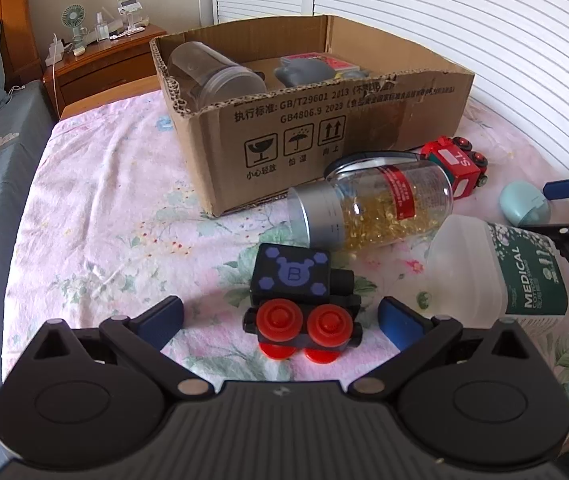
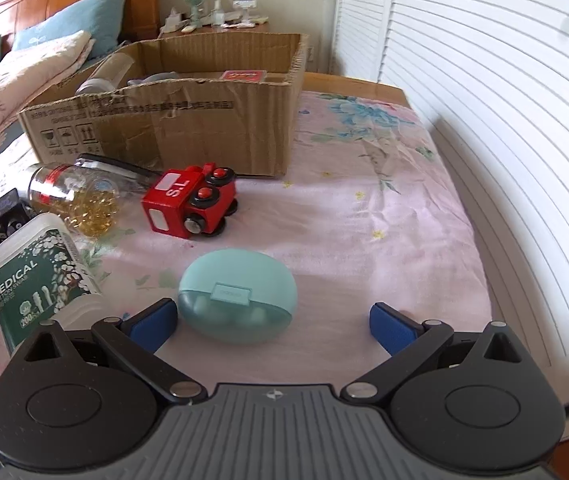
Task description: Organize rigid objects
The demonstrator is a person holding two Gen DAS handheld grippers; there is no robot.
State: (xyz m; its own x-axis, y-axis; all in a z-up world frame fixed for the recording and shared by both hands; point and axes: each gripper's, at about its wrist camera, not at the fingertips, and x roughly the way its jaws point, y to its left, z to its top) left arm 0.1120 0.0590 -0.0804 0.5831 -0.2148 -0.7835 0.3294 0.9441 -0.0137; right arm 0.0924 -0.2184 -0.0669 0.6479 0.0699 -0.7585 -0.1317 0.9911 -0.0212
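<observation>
The cardboard box sits on the pink floral bedsheet and serves as the landmark for everything else. Inside the box lie a clear plastic jar, a grey object and a red flat item.

Directly in front of the box's printed wall, a clear bottle of golden capsules lies on its side, with a dark curved band between it and the box. At the box's near right corner rests the red toy train, tipped on its side with its wheels showing. Nearer the camera than the capsule bottle stands the black toy train, its 2 red wheels facing the lens. To the right of that, further from the box, a white container labelled MEDICAL lies on its side. The teal oval case lies on the sheet in front of the red train, well out from the box.

The left gripper has its blue fingers spread wide on either side of the black train, touching neither flank. The right gripper is likewise spread apart, with the teal case between its fingers; its left pad sits just beside the case, and the other pad is well clear.
</observation>
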